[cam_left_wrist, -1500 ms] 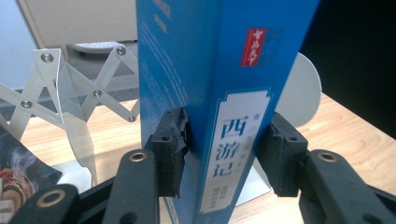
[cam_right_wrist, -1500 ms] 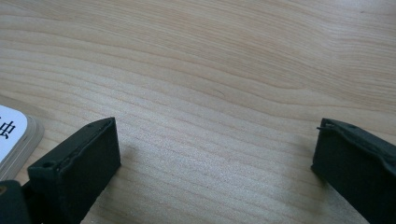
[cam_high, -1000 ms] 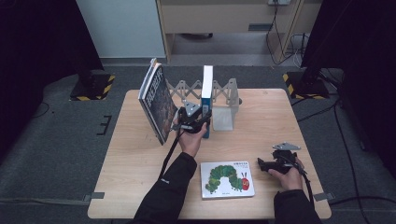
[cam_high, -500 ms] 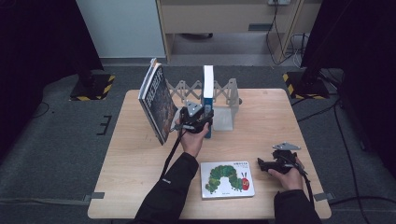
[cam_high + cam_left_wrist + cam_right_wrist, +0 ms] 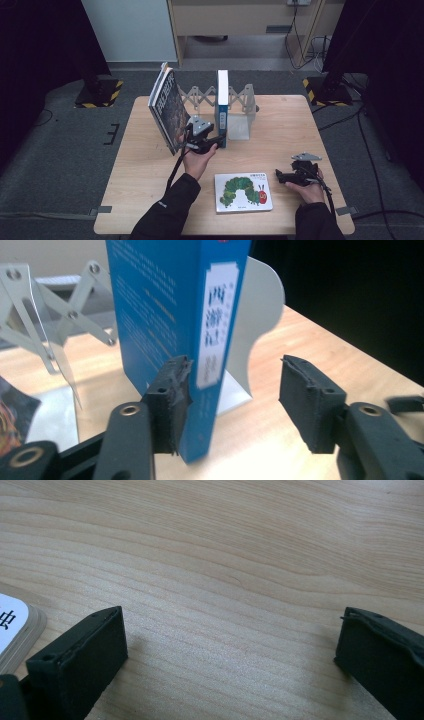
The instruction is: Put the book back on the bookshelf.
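A: I'm watching the left gripper (image 5: 235, 390) at the blue book (image 5: 175, 325). Its jaws have just been opening; they're now standing about half apart, one pad (image 5: 172, 400) still lying against the cover near the spine's foot, the other pad well clear to the side, so nothing is being clamped.

B: Where is the book sitting?

A: It's standing upright on the tabletop (image 5: 280, 130), toward the far edge near its middle, against the white bookend (image 5: 240, 125) of the folding metal rack (image 5: 197, 95). In the high view the left gripper (image 5: 218, 141) is pointing at the book's (image 5: 222, 107) near end.

B: And the right side?

A: I'm keeping the right gripper (image 5: 230, 645) low over bare wood near the right part of the front edge, jaws spread wide, holding nothing. The caterpillar picture book (image 5: 243, 191) is lying flat just beside it, by the front edge.

B: Anything else?

A: A dark-covered book (image 5: 167, 107) is leaning tilted at the rack's left end, near my left hand (image 5: 196, 162)
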The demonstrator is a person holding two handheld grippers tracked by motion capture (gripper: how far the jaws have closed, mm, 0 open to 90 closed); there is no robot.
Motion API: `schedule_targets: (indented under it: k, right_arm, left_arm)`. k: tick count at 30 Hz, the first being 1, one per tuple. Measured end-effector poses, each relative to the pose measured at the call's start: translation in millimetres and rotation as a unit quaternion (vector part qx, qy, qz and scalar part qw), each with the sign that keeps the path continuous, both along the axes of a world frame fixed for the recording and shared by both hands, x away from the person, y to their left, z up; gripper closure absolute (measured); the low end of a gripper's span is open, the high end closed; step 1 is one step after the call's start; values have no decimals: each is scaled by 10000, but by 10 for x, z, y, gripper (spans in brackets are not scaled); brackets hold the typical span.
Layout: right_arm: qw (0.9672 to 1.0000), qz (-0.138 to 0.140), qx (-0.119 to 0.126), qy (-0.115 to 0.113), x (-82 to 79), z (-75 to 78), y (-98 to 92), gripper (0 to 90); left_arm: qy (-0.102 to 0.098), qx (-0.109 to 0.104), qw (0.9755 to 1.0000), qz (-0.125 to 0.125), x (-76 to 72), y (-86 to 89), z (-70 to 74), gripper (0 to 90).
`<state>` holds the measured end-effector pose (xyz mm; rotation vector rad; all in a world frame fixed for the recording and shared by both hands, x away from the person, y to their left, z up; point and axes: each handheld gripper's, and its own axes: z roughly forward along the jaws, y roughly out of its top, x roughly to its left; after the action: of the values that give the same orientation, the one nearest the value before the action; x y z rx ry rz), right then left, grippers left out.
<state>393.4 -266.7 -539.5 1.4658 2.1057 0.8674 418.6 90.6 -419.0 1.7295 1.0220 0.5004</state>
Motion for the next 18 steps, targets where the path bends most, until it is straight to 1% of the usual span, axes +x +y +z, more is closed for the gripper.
schedule_targets:
  k: [2, 4, 5, 6, 7, 9, 10, 12, 14, 15, 16, 17, 18]
  right_arm:
    - [10000, -9, -3, -18, 6, -3, 3, 2]
    - [10000, -2, -14, -18, 17, 0, 9, 5]
    - [10000, -19, -33, 41, 18, 11, 16, 15]
    - [10000, -1, -51, 56, 20, 17, 19, 24]
    - [9999, 14, -69, 143, 20, 39, 24, 47]
    - [9998, 42, -96, 188, 14, 64, 35, 81]
    - [9997, 75, -135, 183, 2, 81, 43, 85]
    - [9997, 127, -162, 95, -14, 121, 56, 93]
    - [9999, 138, -51, -9, -36, 180, 70, 108]
    - [9999, 108, 16, -31, -48, 211, 83, 111]
    - [9999, 115, 52, -37, -60, 237, 89, 113]
    - [9999, 84, 111, -39, -75, 263, 103, 116]
    - [9999, 105, 127, -32, -86, 277, 106, 117]
  left_arm:
    - [92, -83, 9999, -24, -71, 79, 3, 429]
    - [80, -20, 10000, -36, -135, 136, 0, 428]
    - [92, -9, 9999, -42, -158, 158, -1, 427]
    - [128, -43, 9999, -50, -192, 191, -9, 423]
    - [161, -50, 9998, -67, -210, 210, -15, 416]
    - [280, -92, 9995, -107, -261, 251, -38, 400]
    - [299, -55, 9995, -130, -291, 266, -51, 391]
    - [307, 140, 9992, -199, -355, 283, -83, 378]
    - [357, 253, 9987, -280, -416, 288, -136, 367]
    - [418, 310, 9980, -352, -447, 291, -168, 361]
    - [494, 325, 9973, -435, -488, 290, -219, 357]
    - [549, 371, 9965, -500, -514, 293, -252, 354]
    - [613, 429, 9956, -571, -558, 290, -314, 353]
